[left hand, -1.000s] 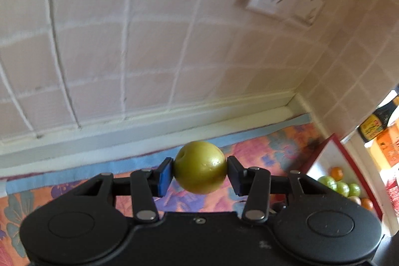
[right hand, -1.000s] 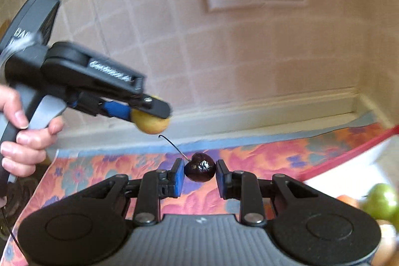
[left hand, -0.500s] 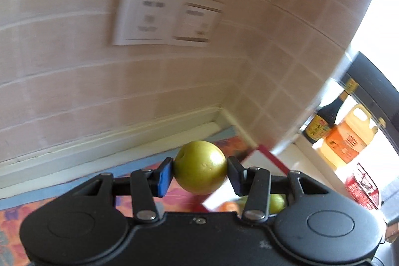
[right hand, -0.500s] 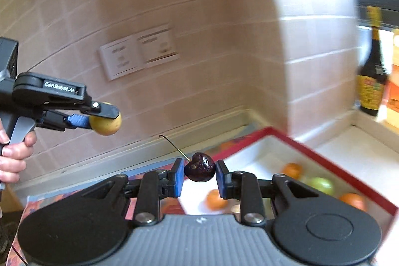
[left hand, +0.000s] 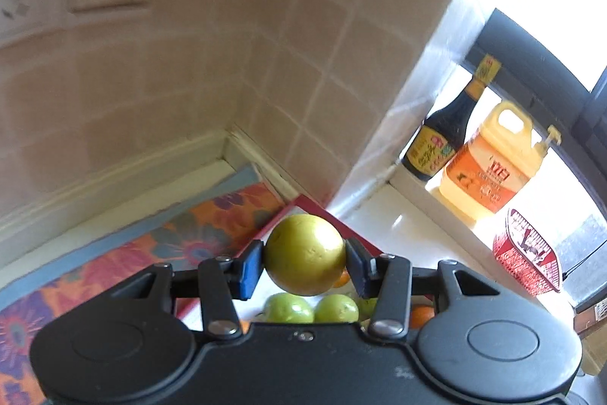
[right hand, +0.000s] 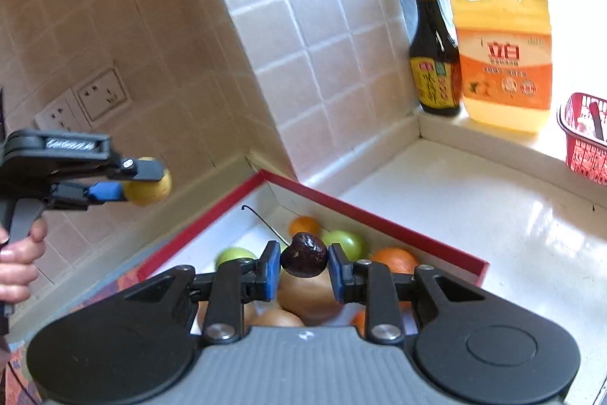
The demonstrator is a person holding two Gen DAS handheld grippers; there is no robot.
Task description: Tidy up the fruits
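Note:
My left gripper point(left hand: 304, 262) is shut on a yellow-green round fruit point(left hand: 304, 254) and holds it in the air above the near corner of a red-rimmed white box point(left hand: 322, 209). That gripper and its fruit point(right hand: 148, 182) also show at the left of the right wrist view. My right gripper point(right hand: 303, 266) is shut on a dark cherry point(right hand: 304, 254) with a long stem, held above the red-rimmed box point(right hand: 379, 219). The box holds several green fruits point(right hand: 346, 242), oranges point(right hand: 394, 259) and tan fruits point(right hand: 308, 295).
A dark sauce bottle point(right hand: 432, 37) and an orange-and-yellow jug point(right hand: 502, 52) stand on the window ledge. A red mesh basket point(right hand: 586, 139) sits at the far right. A flowered mat point(left hand: 159, 245) lies left of the box. Tiled walls meet in a corner behind it.
Both grippers have swung right with their fruits, from over the flowered mat to above the red-rimmed box. The bottle, jug and basket have come into view.

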